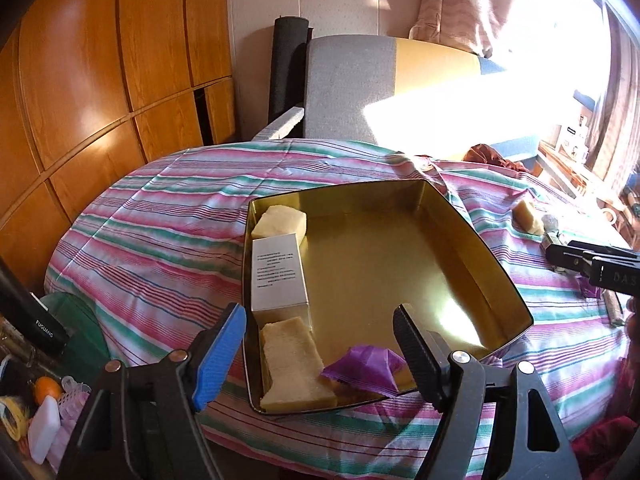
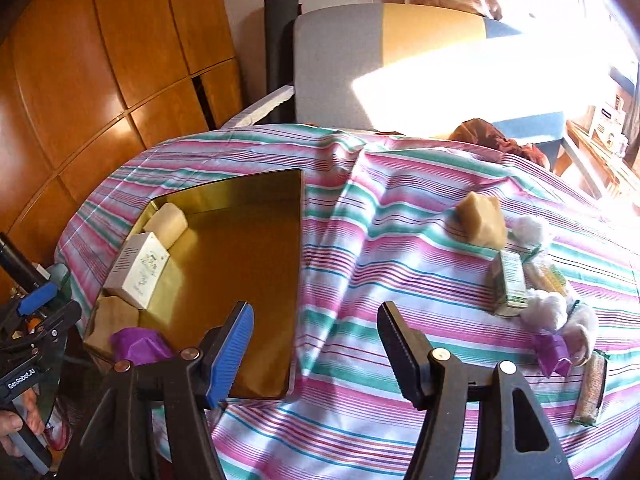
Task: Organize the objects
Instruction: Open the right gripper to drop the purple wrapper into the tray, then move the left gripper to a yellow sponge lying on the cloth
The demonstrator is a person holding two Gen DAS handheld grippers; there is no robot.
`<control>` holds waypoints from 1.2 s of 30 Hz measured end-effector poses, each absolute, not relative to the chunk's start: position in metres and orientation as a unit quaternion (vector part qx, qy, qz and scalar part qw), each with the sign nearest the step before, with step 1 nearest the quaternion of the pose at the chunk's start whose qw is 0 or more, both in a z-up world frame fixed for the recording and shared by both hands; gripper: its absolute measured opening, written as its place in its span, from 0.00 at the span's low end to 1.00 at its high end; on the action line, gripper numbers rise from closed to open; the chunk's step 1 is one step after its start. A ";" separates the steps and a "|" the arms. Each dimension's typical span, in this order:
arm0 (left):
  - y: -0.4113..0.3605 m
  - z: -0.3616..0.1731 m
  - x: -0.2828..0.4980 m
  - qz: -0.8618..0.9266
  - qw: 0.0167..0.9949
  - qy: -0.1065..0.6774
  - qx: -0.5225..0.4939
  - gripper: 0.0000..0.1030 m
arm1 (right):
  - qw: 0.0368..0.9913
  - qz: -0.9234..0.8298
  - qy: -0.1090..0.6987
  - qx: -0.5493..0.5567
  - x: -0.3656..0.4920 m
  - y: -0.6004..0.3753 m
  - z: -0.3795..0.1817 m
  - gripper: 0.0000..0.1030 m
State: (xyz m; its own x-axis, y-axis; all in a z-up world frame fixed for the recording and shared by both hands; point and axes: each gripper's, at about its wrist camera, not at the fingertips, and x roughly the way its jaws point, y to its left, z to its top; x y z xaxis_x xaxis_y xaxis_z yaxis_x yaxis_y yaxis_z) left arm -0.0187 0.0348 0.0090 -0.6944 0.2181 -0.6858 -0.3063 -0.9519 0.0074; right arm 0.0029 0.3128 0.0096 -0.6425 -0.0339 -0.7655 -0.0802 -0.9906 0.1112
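A gold tin tray [image 1: 400, 248] lies on the striped cloth; it also shows in the right wrist view [image 2: 248, 248]. Along its left wall sit a yellow soap bar [image 1: 280, 221], a white box [image 1: 278, 274] and another soap bar [image 1: 292, 364], with a purple wrapped item [image 1: 362, 368] beside them. My left gripper [image 1: 320, 340] is open and empty over the tray's near edge. My right gripper [image 2: 316, 340] is open and empty above the cloth, right of the tray. To its right lie a soap bar [image 2: 480, 218], a small green-white box [image 2: 510, 284], cotton balls [image 2: 546, 310], a purple packet [image 2: 554, 352] and a wrapped bar [image 2: 592, 388].
A grey and yellow chair [image 1: 360, 80] stands behind the table, wooden cupboards [image 1: 100, 80] to the left. Clutter with an orange [image 1: 46, 388] lies low at the left. Strong sunlight washes out the right. A red cloth [image 2: 496, 136] lies at the far table edge.
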 end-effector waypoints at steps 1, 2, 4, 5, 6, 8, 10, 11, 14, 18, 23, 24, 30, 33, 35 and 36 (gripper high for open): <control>0.038 0.009 -0.019 0.918 0.146 0.062 -0.364 0.77 | 0.024 0.903 0.066 -0.424 0.004 0.324 0.009 0.63; 0.042 0.009 -0.018 0.917 0.151 0.062 -0.364 0.77 | 0.038 0.902 0.065 -0.424 0.005 0.337 0.009 0.63; 0.049 0.009 -0.019 0.915 0.159 0.066 -0.364 0.77 | 0.066 0.901 0.070 -0.423 0.008 0.364 0.010 0.63; 0.053 0.009 -0.018 0.914 0.163 0.068 -0.365 0.77 | 0.082 0.900 0.075 -0.422 0.009 0.380 0.010 0.63; 0.058 0.009 -0.019 0.913 0.167 0.071 -0.365 0.77 | 0.101 0.898 0.082 -0.420 0.011 0.397 0.010 0.63; 0.065 0.010 -0.019 0.911 0.175 0.072 -0.366 0.77 | 0.141 0.890 0.100 -0.422 0.016 0.432 0.007 0.63; 0.073 0.013 -0.019 0.910 0.184 0.074 -0.364 0.77 | 0.183 0.882 0.118 -0.419 0.023 0.468 0.002 0.63; 0.078 0.014 -0.020 0.909 0.189 0.078 -0.364 0.77 | 0.207 0.876 0.124 -0.417 0.026 0.486 -0.001 0.63; 0.095 0.018 -0.022 0.905 0.202 0.084 -0.364 0.77 | 0.262 0.862 0.167 -0.400 0.041 0.535 -0.015 0.63; 0.125 0.018 -0.025 0.894 0.230 0.087 -0.374 0.77 | 0.316 0.822 0.273 -0.388 0.072 0.581 -0.042 0.63; 0.173 0.016 -0.029 0.874 0.272 0.088 -0.394 0.77 | 0.314 0.822 0.329 -0.344 0.091 0.600 -0.032 0.63; 0.183 0.016 -0.030 0.870 0.280 0.085 -0.397 0.77 | 0.309 0.819 0.341 -0.344 0.091 0.602 -0.034 0.63; 0.241 0.018 -0.035 0.851 0.319 0.097 -0.406 0.77 | 0.297 0.807 0.372 -0.350 0.092 0.605 -0.038 0.63; 0.270 0.016 -0.041 0.840 0.334 0.103 -0.415 0.77 | 0.300 0.803 0.382 -0.344 0.097 0.607 -0.036 0.64; 0.290 0.011 -0.049 0.833 0.340 0.107 -0.424 0.77 | 0.303 0.805 0.383 -0.336 0.100 0.607 -0.033 0.64; 0.301 0.009 -0.053 0.828 0.341 0.104 -0.432 0.77 | 0.300 0.807 0.384 -0.333 0.100 0.607 -0.031 0.64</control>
